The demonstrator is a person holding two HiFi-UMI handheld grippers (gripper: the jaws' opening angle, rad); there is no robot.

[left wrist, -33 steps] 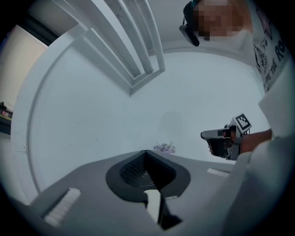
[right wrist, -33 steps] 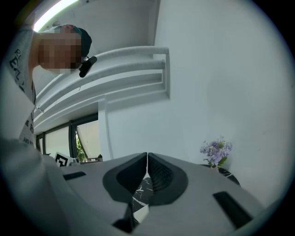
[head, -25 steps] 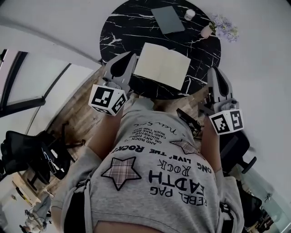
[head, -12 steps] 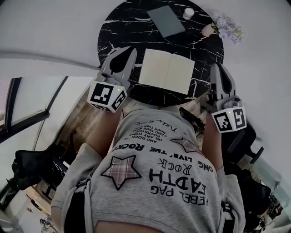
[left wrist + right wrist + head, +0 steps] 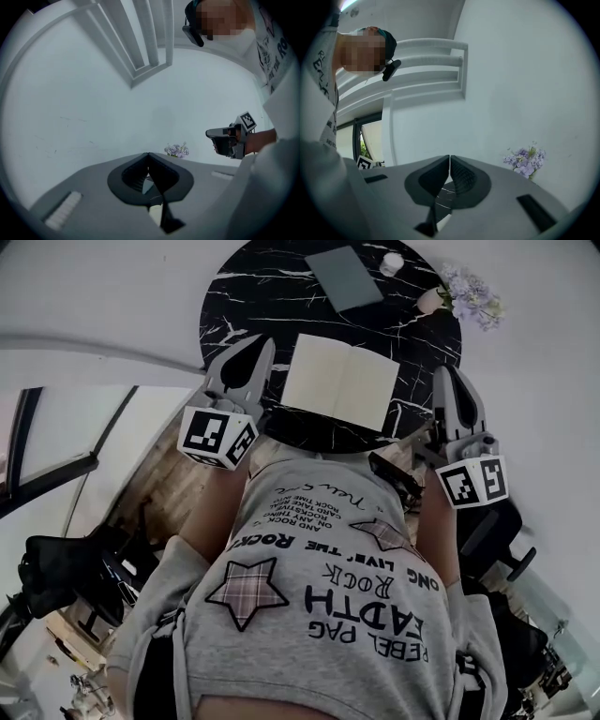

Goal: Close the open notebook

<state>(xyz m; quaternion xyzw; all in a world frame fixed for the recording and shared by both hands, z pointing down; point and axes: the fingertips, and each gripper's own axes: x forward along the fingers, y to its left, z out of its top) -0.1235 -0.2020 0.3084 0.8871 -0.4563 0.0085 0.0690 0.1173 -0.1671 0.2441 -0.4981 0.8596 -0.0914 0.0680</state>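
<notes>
**A:** What had changed in that last second?

**B:** Both claws had come forward to the counter (image 5: 253,287) and then settled. The left claw (image 5: 265,340) ended with its tip over the near-left rim, just beside the left page of the notebook (image 5: 340,382). The right claw (image 5: 442,372) sat at the right rim, a little further from the right page.

**A:** Was either holding anything?

**B:** No. Each one's jaws were pressed together with nothing between them, and their own views showed that plainly.

**A:** And the notebook?

**B:** It lay open, pages up, on the near part of the counter, between the two claws and touched by neither. It lay as open as it had a second earlier.

**A:** So where did that leave the task?

**B:** The approach looked finished and the closing not begun. I judged the next move would be to slip a closed tip under one page's outer edge and fold it over the spine. The left claw seemed better placed for that.

**A:** Any risk?

**B:** The tip might have shoved the notebook along the smooth counter instead of lifting the page. The grey book (image 5: 343,277), cup (image 5: 392,262) and flowers (image 5: 469,294) stood at the far side, well apart.
</notes>
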